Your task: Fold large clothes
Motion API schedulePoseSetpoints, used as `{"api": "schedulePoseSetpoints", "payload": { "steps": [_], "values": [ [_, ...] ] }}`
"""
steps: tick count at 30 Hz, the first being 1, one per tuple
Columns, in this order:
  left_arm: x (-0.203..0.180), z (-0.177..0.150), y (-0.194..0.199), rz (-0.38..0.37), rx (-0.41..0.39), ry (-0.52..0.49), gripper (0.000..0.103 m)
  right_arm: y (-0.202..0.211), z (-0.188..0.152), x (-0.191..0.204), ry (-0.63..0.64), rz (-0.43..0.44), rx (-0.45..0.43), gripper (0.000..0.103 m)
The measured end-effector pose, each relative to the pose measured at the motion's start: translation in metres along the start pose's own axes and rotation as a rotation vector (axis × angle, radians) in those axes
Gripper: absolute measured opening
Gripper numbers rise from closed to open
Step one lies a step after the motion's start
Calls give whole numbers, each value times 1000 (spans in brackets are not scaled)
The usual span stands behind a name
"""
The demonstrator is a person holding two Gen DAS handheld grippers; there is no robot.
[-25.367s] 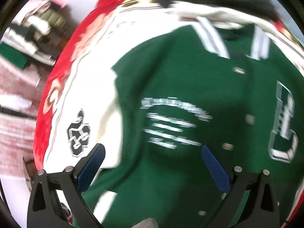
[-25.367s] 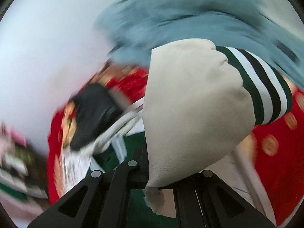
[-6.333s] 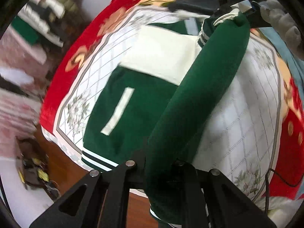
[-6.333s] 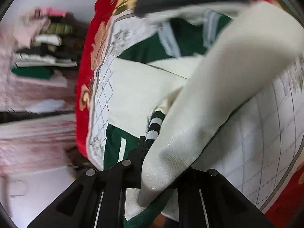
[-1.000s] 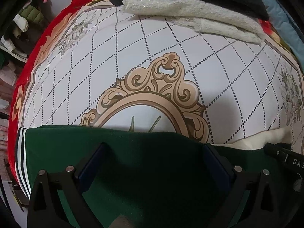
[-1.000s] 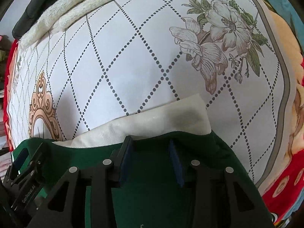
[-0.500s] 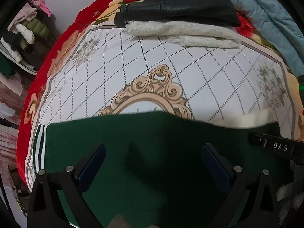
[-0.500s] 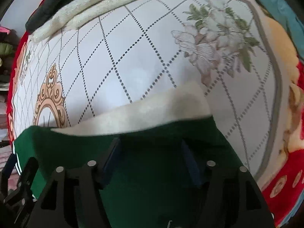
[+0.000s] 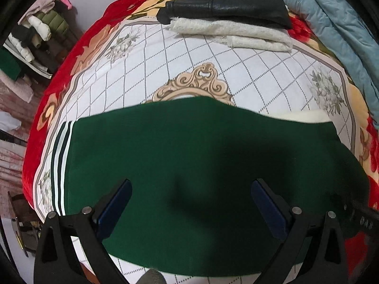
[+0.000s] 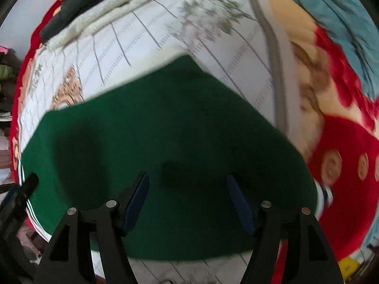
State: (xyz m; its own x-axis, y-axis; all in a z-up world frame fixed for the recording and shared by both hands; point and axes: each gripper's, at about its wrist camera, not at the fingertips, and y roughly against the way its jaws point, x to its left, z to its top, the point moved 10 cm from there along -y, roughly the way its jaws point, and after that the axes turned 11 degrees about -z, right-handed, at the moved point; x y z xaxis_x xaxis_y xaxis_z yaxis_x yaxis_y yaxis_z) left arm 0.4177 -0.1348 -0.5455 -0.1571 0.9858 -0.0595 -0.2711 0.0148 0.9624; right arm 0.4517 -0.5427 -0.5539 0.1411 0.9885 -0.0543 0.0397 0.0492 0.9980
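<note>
Green jacket (image 9: pixel 201 165) lies folded flat on the bed (image 9: pixel 146 71), right below my left tongs (image 9: pixel 190 200) and right tongs (image 10: pixel 187 198); both gape wide, gripping nothing. Beyond it, a cream knit (image 9: pixel 232 34) under a black leather coat (image 9: pixel 227 0).

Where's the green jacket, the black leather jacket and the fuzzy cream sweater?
green jacket (image 9: pixel 201 153), left wrist view, middle of its folded body
black leather jacket (image 9: pixel 225 2), left wrist view, its top panel
cream sweater (image 9: pixel 227 29), left wrist view, its folded middle
</note>
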Motion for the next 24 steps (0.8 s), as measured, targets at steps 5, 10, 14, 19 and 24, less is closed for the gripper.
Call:
{"api": "schedulePoseSetpoints", "payload": {
  "steps": [5, 10, 14, 19, 24],
  "values": [
    [-7, -18, 0, -7, 28, -14, 103, 1, -40, -25, 3, -58, 18, 71],
    [-15, -31, -2, -5, 47, -45, 103, -11, -63, -38, 8, -87, 52, 71],
    [-18, -39, -5, -2, 57, -56, 103, -13, -68, -39, 30, -110, 42, 71],
    [-17, -45, -5, 4, 65, -61, 103, -14, -68, -28, 53, -118, 28, 71],
    [-15, -50, -4, 12, 67, -65, 103, -14, -71, -19, 92, -122, 18, 71]
  ]
}}
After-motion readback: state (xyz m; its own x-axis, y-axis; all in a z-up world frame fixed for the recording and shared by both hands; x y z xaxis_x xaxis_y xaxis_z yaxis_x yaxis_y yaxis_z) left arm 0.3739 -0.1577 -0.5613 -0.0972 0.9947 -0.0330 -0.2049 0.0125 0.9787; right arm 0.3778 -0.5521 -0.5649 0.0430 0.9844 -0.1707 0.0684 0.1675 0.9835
